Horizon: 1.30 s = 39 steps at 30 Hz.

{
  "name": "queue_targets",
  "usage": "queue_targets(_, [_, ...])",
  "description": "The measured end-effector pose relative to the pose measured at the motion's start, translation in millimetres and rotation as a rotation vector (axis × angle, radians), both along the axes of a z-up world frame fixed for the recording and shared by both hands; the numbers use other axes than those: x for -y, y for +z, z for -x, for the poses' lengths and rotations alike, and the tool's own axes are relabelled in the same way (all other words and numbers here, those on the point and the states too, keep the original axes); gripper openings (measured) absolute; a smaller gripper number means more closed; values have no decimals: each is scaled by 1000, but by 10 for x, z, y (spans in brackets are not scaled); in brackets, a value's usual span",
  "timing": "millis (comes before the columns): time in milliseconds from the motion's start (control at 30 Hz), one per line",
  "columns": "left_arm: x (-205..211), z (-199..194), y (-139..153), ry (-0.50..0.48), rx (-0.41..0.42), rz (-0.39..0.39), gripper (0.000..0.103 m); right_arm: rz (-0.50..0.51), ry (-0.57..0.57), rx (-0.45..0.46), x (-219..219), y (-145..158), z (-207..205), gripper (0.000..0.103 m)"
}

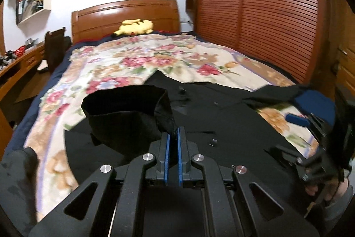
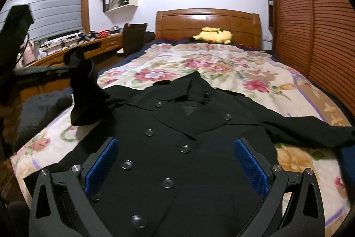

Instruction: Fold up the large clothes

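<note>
Black coat (image 2: 184,139) lies buttoned; left tool (image 1: 174,137) pinches its sleeve (image 1: 128,112), right tool (image 2: 175,161) gapes.

Each hand-held gripper (image 1: 174,134) (image 2: 177,168) was matte black, blue textured pads (image 2: 251,167) inside, silver screws (image 1: 149,157) on angular linkage arms.

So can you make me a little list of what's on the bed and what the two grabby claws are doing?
bed cover: floral blanket
clothing: black coat, buttoned, lying front up
left gripper: shut on the coat's sleeve cuff, lifted off the blanket
right gripper: open, above the coat front, holding nothing
other sleeve: stretched out flat to the side
toy: yellow plush by the headboard
fold: not finished
</note>
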<state>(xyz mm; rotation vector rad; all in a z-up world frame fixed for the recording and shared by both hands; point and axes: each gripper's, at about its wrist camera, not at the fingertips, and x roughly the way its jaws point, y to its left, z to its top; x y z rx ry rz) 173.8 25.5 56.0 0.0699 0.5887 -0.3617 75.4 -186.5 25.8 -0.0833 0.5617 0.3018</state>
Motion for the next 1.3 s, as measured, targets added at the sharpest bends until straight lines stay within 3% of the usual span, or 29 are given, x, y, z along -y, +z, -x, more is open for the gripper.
queue_targets(100, [104, 108, -145, 22, 9, -23, 6, -2, -16, -11, 41, 31, -25, 103])
queue_targets(200, [108, 157, -282, 51, 11, -43, 16, 17, -38, -21, 41, 44, 1, 103])
queue_targets(267, [85, 212, -338, 66, 16, -45, 29, 11, -48, -35, 65, 55, -1, 103])
queue_targets(333, [64, 294, -385, 84, 42, -50, 48, 12, -55, -42, 82, 66, 13, 103])
queue_targets(367, [59, 316, -396, 87, 50, -50, 52, 15, -55, -43, 69, 70, 31, 103])
queue_targets(433, [15, 388, -421, 91, 64, -34, 79, 14, -52, -43, 42, 90, 59, 103])
queue_targets(467, [-14, 433, -435, 93, 72, -22, 83, 11, -50, -45, 11, 96, 76, 103])
queue_targets(667, [-234, 600, -630, 149, 79, -1, 84, -15, 13, -64, -103, 90, 41, 99])
queue_targets(1000, [-510, 650, -890, 188, 38, -9, 84, -11, 171, -156, -474, -103, -75, 81])
queue_targets(1300, [-562, 633, -1024, 186, 21, -8, 84, -33, 211, -287, -535, -317, -650, 80])
